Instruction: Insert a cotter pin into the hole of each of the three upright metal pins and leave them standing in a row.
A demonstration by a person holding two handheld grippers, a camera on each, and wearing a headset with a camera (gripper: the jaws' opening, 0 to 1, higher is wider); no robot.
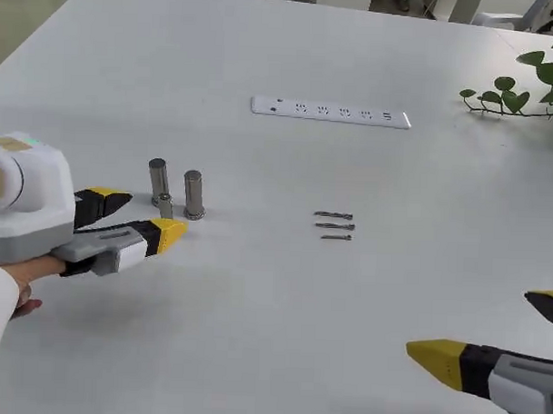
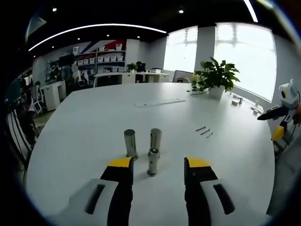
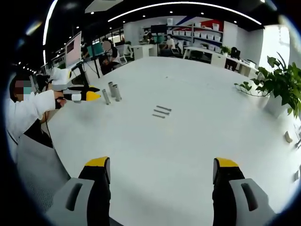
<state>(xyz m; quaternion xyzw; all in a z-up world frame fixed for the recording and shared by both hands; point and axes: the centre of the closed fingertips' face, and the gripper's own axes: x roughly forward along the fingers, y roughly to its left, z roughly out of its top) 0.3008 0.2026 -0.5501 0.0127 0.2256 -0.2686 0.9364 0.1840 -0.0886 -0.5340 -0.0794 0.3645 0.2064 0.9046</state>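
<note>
A tan sticker [image 1: 11, 144] on the left gripper [image 1: 153, 216] is too blurred to read. The white table [image 1: 272, 334] carries a white power strip [image 1: 331, 112] and a trailing plant [image 1: 526, 88]; the left gripper view shows an open office with shelves and bright windows. Three grey metal pins [image 1: 193, 193] stand upright close together, the nearest between the left gripper's spread jaws, untouched. Three cotter pins [image 1: 334, 226] lie in a stack of parallel lines well to their right. The right gripper [image 1: 472, 325] hovers with its jaws apart and nothing between them.
</note>
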